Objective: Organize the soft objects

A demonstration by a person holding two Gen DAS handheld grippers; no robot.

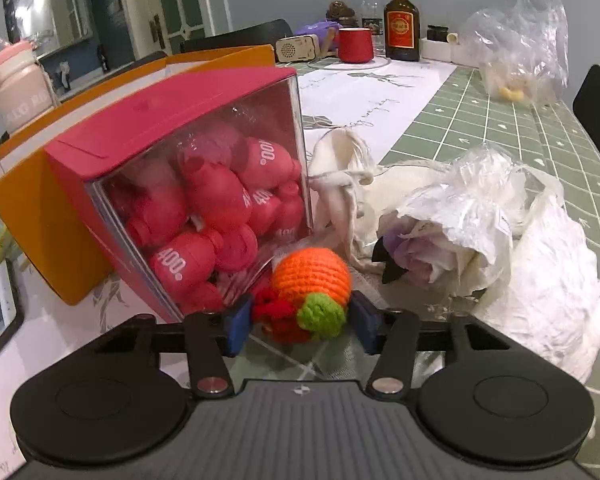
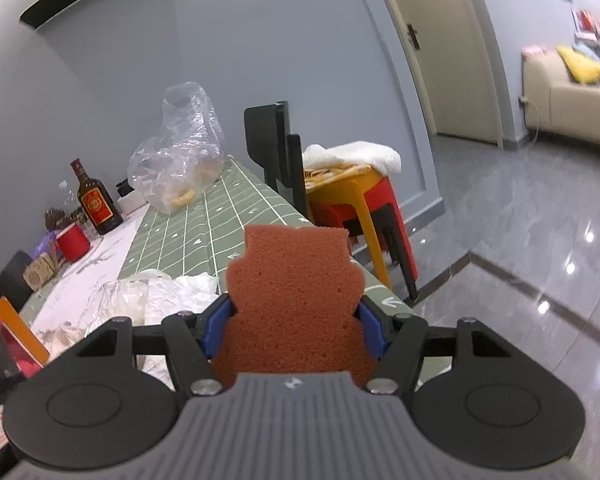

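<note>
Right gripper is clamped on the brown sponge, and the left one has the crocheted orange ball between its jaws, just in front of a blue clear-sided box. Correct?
Not quite: the box is red, not blue, as the left wrist view shows. The rest holds: the right gripper grips the brown sponge, and the left gripper has the crocheted orange ball between its jaws.

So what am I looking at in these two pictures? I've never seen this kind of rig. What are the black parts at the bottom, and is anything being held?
No robot here: a person holds a two-finger gripper in each hand, and each carries a camera looking along its fingers. The black parts are the gripper bodies.

Left wrist view: the left gripper has a crocheted orange toy between its blue pads, with gaps showing on both sides, so it isn't gripped. Behind it stand a clear red-lidded box of red toys, white cloth and crumpled plastic bags on the green checked table.

Right wrist view: the right gripper is shut on a brown bear-shaped sponge, lifted above the table's edge.
</note>
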